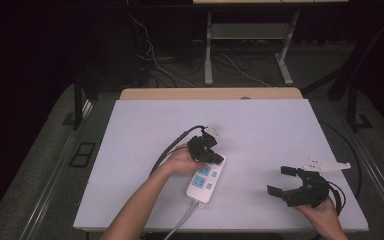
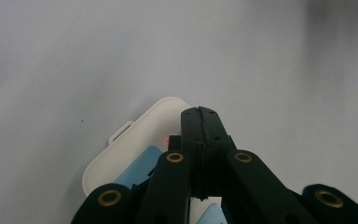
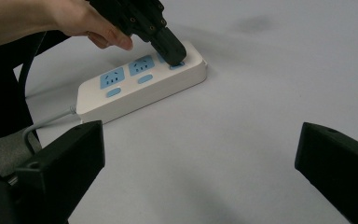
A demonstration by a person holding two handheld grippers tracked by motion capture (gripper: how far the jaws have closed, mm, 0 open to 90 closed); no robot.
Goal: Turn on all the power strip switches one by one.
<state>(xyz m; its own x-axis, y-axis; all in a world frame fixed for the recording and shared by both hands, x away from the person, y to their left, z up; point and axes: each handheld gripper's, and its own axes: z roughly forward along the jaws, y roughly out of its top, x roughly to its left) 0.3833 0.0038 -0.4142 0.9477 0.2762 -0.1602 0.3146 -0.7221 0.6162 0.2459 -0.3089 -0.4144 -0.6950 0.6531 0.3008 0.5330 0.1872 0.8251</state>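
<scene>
A white power strip (image 1: pixel 206 181) with blue sockets and blue switches lies on the white table, its grey cord leading off the near edge. My left gripper (image 1: pixel 218 159) is shut, and its tips press down on the far end of the strip (image 3: pixel 140 81), on a blue switch there. In the left gripper view the closed jaws (image 2: pixel 199 116) hang over the strip's rounded end (image 2: pixel 135 140), where a small red light glows. My right gripper (image 1: pixel 279 180) rests open near the table's front right, with nothing between its jaws.
The white table top (image 1: pixel 260 125) has a wooden strip along its far edge. Cables and a desk frame (image 1: pixel 209 50) stand on the floor beyond. A black cable trails from my left gripper toward the far left.
</scene>
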